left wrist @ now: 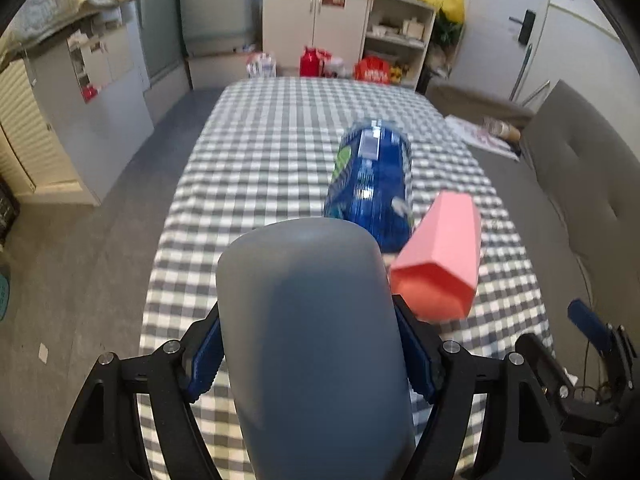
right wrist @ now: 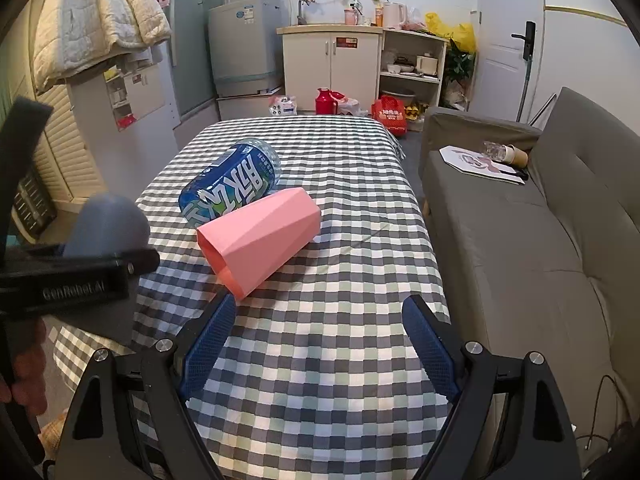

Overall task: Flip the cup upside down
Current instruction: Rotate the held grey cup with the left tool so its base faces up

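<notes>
My left gripper [left wrist: 316, 344] is shut on a grey cup [left wrist: 312, 320], which fills the near middle of the left wrist view with its closed rounded end pointing away from me, held above the checked tablecloth [left wrist: 260, 140]. The grey cup [right wrist: 106, 224] and the left gripper's black body [right wrist: 76, 276] also show at the left of the right wrist view. A pink faceted cup [right wrist: 260, 236] lies on its side on the cloth, its mouth towards me; it also shows in the left wrist view [left wrist: 440, 256]. My right gripper [right wrist: 320, 336] is open and empty, low over the cloth just short of the pink cup.
A large blue-labelled water bottle [right wrist: 230, 188] lies on its side behind the pink cup, touching it. A grey sofa [right wrist: 540, 240] runs along the table's right edge, with paper and a small cup on it. Cabinets, a fridge and red bags stand beyond the table's far end.
</notes>
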Demonstrator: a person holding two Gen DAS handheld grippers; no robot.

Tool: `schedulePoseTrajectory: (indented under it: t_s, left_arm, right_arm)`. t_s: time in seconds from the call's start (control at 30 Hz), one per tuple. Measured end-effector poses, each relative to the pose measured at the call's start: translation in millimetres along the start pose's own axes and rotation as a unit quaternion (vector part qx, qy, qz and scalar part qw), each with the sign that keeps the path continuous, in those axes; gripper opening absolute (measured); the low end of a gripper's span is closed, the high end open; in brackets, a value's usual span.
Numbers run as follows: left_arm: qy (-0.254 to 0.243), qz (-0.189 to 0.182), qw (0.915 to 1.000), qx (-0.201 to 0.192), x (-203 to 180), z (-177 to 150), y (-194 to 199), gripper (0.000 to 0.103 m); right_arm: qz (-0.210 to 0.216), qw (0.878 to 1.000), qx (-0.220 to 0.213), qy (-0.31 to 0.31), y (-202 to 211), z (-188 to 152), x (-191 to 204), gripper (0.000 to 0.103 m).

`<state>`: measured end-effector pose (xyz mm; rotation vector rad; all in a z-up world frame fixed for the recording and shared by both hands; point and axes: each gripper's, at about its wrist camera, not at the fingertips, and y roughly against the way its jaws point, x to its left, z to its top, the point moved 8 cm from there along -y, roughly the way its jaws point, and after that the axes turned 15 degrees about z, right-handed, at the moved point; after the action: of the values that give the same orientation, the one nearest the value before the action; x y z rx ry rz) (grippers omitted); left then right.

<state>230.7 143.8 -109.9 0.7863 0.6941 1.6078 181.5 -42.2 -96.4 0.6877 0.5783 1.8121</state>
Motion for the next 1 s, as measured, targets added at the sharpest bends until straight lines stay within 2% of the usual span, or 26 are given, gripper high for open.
schedulePoseTrajectory:
  t_s: [0.17, 0.23, 0.27, 0.43, 0.5, 0.57, 0.73, 0.83, 0.93, 0.97, 1.0]
  left_arm:
    - [-0.004, 0.001, 0.9996, -0.026, -3, 6, -11, 0.077]
    - [-0.018, -0.006, 0.9998, -0.007, -8, 2, -20, 0.077]
    - [-0.03, -0.015, 0.9993, 0.015, -12, -2, -26, 0.077]
    - [-0.054, -0.012, 0.9949, 0.085, -13, -15, -41, 0.078]
    - [-0.047, -0.01, 0.994, 0.098, -11, -13, -42, 0.079]
    - [-0.036, -0.007, 0.9934, 0.109, -6, -5, -39, 0.086]
    - [-0.029, 0.002, 0.9922, 0.121, 3, 14, -35, 0.086]
    - [-0.031, -0.014, 0.9885, 0.147, 0, 12, -43, 0.086]
    - [-0.031, -0.036, 0.9827, 0.179, -5, 4, -50, 0.08]
    - [-0.029, -0.05, 0.9815, 0.182, -8, 5, -49, 0.073]
    - [-0.031, -0.046, 0.9817, 0.182, -7, 5, -48, 0.073]
  right_arm:
    - [-0.002, 1.0, 0.007, -0.005, -5, -6, -4, 0.085]
    - [-0.003, 1.0, 0.013, -0.007, -9, -10, -6, 0.085]
    - [-0.003, 1.0, 0.015, -0.008, -11, -11, -6, 0.085]
    - [-0.002, 1.0, 0.022, -0.017, -19, -13, -9, 0.085]
    - [-0.003, 1.0, 0.026, -0.016, -22, -14, -8, 0.085]
    - [-0.003, 1.0, 0.026, -0.015, -23, -14, -6, 0.085]
    - [-0.003, 1.0, 0.022, -0.017, -22, -11, -5, 0.085]
    - [-0.003, 1.0, 0.018, -0.018, -20, -9, -5, 0.085]
    - [-0.004, 1.0, 0.016, -0.016, -17, -7, -4, 0.085]
    - [-0.004, 1.0, 0.015, -0.016, -17, -7, -4, 0.085]
    - [-0.004, 1.0, 0.014, -0.015, -16, -6, -4, 0.085]
